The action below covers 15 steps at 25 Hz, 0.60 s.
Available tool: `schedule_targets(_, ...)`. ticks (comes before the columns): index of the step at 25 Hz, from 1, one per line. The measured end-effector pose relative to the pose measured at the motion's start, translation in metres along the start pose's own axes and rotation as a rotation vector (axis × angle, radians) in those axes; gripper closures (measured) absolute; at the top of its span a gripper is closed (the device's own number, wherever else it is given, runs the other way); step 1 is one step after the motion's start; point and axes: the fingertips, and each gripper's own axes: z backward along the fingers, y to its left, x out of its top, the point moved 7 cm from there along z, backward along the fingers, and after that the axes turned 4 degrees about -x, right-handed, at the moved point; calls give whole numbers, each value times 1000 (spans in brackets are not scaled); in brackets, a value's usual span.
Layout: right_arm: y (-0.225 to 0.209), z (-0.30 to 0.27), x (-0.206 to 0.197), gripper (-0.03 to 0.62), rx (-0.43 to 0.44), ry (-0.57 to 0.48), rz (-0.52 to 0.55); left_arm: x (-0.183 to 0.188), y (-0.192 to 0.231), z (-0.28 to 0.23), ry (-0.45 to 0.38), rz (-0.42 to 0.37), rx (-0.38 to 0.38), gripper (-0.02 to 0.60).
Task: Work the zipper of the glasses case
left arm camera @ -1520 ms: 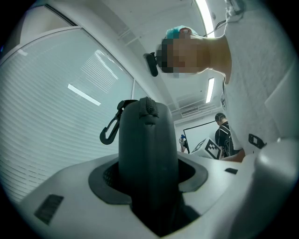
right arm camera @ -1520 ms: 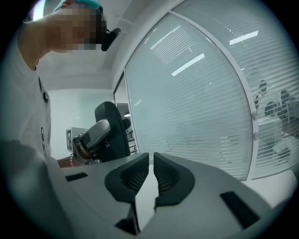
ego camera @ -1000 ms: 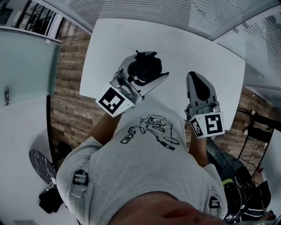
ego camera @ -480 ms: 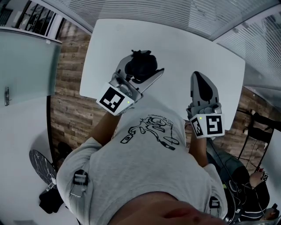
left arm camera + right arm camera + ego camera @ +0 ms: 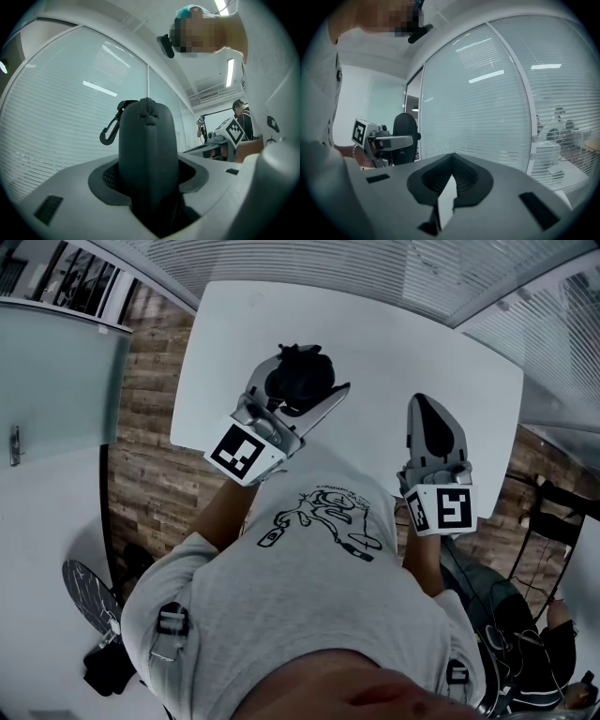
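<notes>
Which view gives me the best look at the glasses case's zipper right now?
The left gripper view: the glasses case fills the centre, clamped in the left gripper, its zipper seam facing the camera. The head view shows only a dark lump; the right gripper view shows it small, side-on, no zipper visible.

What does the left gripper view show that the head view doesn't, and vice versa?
Only the left gripper view makes out the zipper running up the glasses case and a clip hanging by its top. Only the head view shows the white table and the person's grey shirt. Both show the case clamped in the left gripper and the right gripper off to the side.
</notes>
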Motion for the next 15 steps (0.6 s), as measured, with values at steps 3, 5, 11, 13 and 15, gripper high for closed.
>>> schedule_targets(3,0,-1,0,591,4,4,-1,0,1,0,-1,3,-1,333)
schedule_targets(5,0,-1,-1,589,6,6,-2,0,1,-1,-1,4,-1,333)
schedule_targets(11,-1,-1,-1,591,5,4,-2,-2,1,-1,4,10,2,333)
schedule_targets(13,-1,-2,0,589,4,5,1,-2,2,0,5,13,5,333)
schedule_targets(15,0,-2,1,589,3,6,3,-1,3,0,5,15,8,333)
